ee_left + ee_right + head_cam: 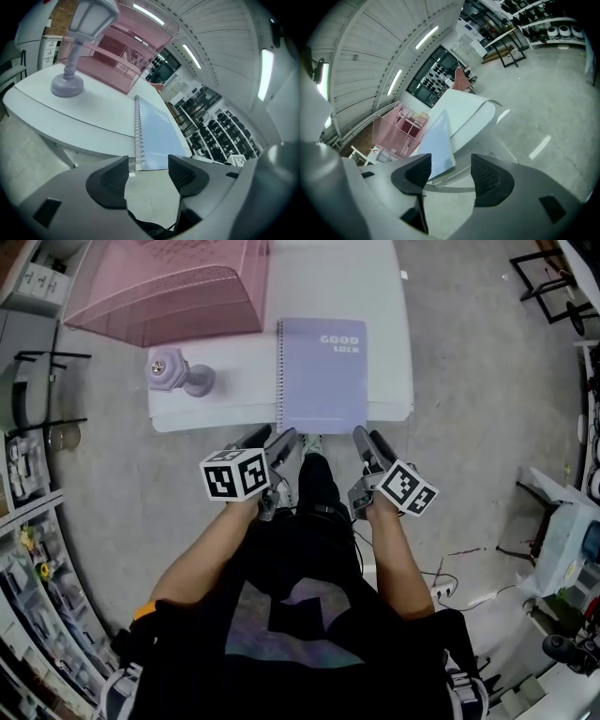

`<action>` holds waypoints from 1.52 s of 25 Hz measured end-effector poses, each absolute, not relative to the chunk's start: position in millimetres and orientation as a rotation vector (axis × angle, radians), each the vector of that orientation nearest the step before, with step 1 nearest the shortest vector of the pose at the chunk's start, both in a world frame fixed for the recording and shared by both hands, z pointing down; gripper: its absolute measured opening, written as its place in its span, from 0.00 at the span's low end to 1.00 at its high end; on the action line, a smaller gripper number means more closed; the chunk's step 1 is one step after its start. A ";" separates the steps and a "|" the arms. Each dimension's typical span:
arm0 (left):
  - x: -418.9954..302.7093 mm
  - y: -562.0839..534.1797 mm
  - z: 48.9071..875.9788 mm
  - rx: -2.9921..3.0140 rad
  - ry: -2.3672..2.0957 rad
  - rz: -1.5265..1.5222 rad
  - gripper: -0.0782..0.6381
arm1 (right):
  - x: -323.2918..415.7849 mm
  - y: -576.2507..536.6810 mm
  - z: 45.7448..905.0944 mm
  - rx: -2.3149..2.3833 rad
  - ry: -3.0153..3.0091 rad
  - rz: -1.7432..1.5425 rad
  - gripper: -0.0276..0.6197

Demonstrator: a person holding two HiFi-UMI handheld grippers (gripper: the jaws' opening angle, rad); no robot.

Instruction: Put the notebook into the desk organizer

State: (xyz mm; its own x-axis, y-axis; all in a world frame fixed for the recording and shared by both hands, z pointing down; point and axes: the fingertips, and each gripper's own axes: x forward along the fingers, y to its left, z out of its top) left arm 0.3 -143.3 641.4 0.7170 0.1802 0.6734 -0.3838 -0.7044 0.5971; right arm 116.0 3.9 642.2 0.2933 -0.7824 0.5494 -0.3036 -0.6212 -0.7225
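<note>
The person's dark-clothed torso fills the bottom of the head view, both bare forearms reaching forward; each hand carries a gripper with a marker cube (234, 474) on top. The left gripper (272, 439) hovers just short of the table's near edge, its jaws standing wide apart with only floor and the notebook's near end showing between them in the left gripper view; nothing is pressed by its pads (112, 177). The right gripper (371, 440) hangs beside it, also off the table; its jaws are likewise spread, empty, and aimed at the notebook's near right corner.

Beyond them lies the notebook (323, 376), flat on the white table (394, 334), lilac cover up, spiral binding along its left side, its near end at the table's near edge; neither gripper touches it. Left of it, apart, a small lilac lamp (178, 373) stands on a round base. Farther back and to the left sits the pink desk organizer (169, 287), its translucent walls and inner compartments visible in the right gripper view; the notebook is outside it. Grey floor (469, 474) surrounds the table.
</note>
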 end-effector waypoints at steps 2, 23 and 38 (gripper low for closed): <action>2.8 -144.9 648.5 2.128 -0.169 0.956 0.46 | 119.0 -0.2 646.9 -2.038 0.957 -1.306 0.44; 11.4 -140.0 646.5 2.186 -0.210 1.034 0.21 | 115.6 -20.3 630.0 -2.146 1.028 -1.307 0.12; 6.8 -125.2 544.9 2.483 -0.071 0.854 0.18 | 91.5 -20.7 525.5 -2.465 1.185 -0.995 0.11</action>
